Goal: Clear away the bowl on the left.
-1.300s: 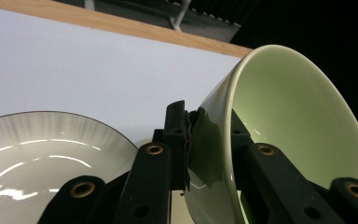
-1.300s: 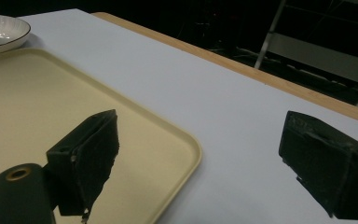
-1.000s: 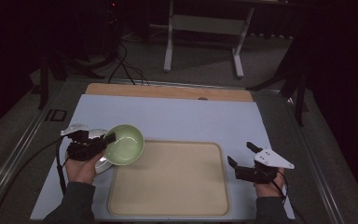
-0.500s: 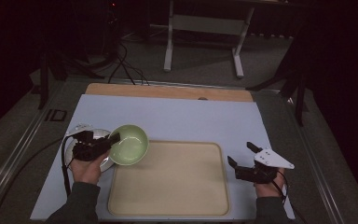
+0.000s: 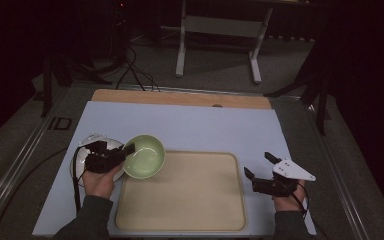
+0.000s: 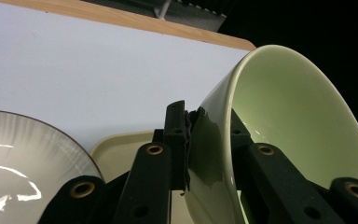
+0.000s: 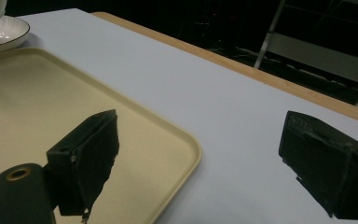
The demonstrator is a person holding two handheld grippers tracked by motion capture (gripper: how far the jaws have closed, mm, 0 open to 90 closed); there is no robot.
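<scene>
The left gripper (image 5: 125,151) clamps the thin wall of a smooth, glossy pale-green bowl (image 5: 145,156), one black jaw inside and one outside, holding it tilted over the corner of a matte beige tray (image 5: 190,220) beside a shiny white ribbed plate (image 5: 81,159). The right gripper (image 5: 257,171) rests wide open, empty, beside the tray's rounded rim

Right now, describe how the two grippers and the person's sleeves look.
The left gripper and the right gripper are black with two blocky jaws; brass-coloured rivets show on the arms. The right carries a grey three-cornered plate. A black cable trails from the left one. The sleeves are dark grey.
</scene>
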